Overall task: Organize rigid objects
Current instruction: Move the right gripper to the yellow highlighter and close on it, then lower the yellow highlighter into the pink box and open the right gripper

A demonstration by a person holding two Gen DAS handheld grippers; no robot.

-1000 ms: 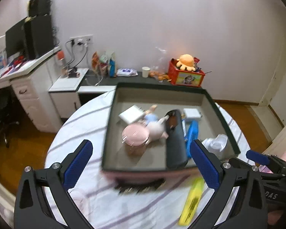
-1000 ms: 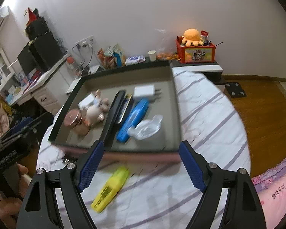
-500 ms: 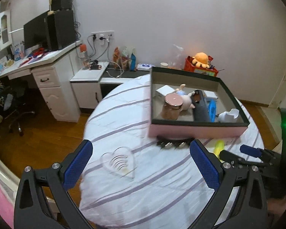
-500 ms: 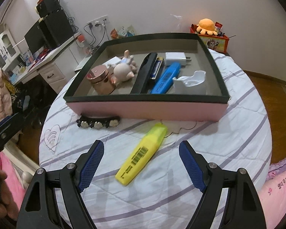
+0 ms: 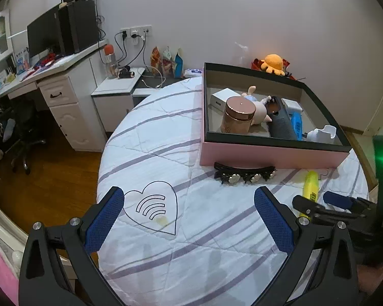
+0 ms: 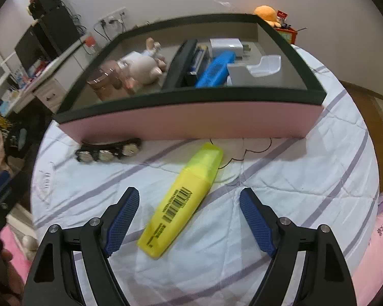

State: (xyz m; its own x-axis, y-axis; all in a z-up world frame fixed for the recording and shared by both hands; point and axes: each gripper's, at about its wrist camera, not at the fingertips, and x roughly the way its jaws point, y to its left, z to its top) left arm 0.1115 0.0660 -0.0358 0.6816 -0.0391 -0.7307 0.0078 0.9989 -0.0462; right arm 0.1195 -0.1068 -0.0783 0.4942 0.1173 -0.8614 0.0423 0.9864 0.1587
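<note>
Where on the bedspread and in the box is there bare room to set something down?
Free: the bedspread left of the pink box, around the heart print; also right of the yellow highlighter. Inside the box, the strip left of the copper jar. Crowded: the box's right half, and along its front by the hair clip.

highlighter (image 6: 183, 201): yellow; box (image 6: 191, 125): pink, dark rim; bedcover (image 5: 166, 137): white, purple-striped

The left gripper (image 5: 189, 211) hangs with jaws wide apart over a striped quilt (image 5: 166, 137), nothing between them. Ahead sits a pink box (image 5: 273, 154) (jar, toy and other bits inside), a hair clip (image 5: 243, 174) just before it, a yellow highlighter (image 5: 311, 187) beside the right gripper (image 5: 316, 202).
</note>
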